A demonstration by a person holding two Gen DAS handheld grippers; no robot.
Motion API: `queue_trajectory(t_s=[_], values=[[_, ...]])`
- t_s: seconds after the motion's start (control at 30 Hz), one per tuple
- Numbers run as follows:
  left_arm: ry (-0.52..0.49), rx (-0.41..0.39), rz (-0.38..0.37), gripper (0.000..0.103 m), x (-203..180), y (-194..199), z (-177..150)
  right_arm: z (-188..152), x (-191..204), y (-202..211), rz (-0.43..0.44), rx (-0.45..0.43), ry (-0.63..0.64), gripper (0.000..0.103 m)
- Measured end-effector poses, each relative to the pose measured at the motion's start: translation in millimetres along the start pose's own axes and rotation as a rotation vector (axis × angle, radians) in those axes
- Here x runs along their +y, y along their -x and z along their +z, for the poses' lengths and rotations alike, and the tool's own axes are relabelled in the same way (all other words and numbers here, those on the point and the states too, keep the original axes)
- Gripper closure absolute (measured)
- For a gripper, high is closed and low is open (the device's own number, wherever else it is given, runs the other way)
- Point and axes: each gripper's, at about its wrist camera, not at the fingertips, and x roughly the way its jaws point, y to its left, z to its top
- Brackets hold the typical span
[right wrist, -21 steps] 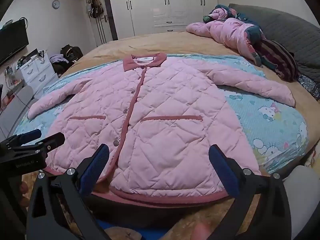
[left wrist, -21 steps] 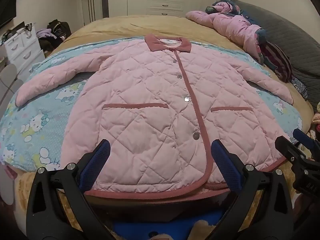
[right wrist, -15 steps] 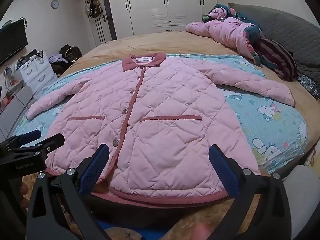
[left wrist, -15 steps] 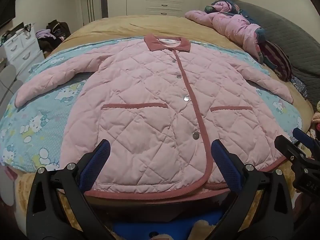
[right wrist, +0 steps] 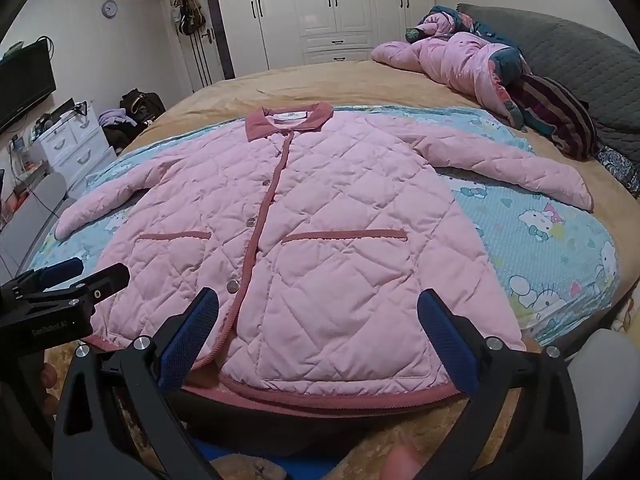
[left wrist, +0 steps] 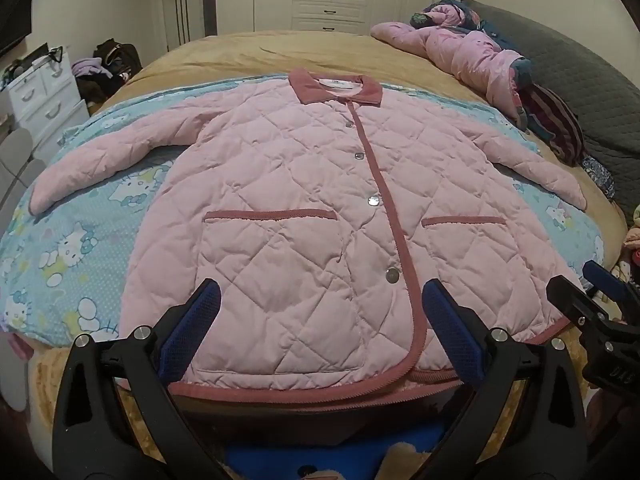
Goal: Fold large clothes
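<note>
Pink quilted jacket (left wrist: 304, 216) lies flat, front up, snapped shut, on a blue cartoon-print blanket (left wrist: 68, 248) spread over the bed (left wrist: 280, 52); collar (left wrist: 336, 88) at the far end, hem at the near edge just in front of both grippers. Both sleeves spread out, left sleeve (left wrist: 108, 160) and right sleeve (left wrist: 536, 168) resting on the blanket. Left gripper (left wrist: 320, 324) hovers above the near hem left of the placket, jaws fully apart, nothing between the pads, not touching cloth. Right gripper (right wrist: 318, 326) same: wide open, empty, hanging over the hem on the right half. Each gripper shows at the edge of the other's view, side by side. Step in hand looks like the very start: jacket laid out, no fold made yet, grippers lined up for a first grasp. Next move probably calls for picking an edge, likely a sleeve or a side of the body, closing on the thick padded cloth and carrying it toward the middle; padding is bulky so a deep bite seems needed. A pile of other clothes (right wrist: 472, 64) sits far right, well apart.
</note>
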Motion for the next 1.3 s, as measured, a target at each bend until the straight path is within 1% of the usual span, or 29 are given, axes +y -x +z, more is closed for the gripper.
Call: queue_trajectory(t_s=[1.3], values=[[0.005, -0.008, -0.004, 0.009, -0.4, 4.0, 2.1, -1.1, 2.2, -1.0, -0.002, 0.011, 0.011, 0.004]])
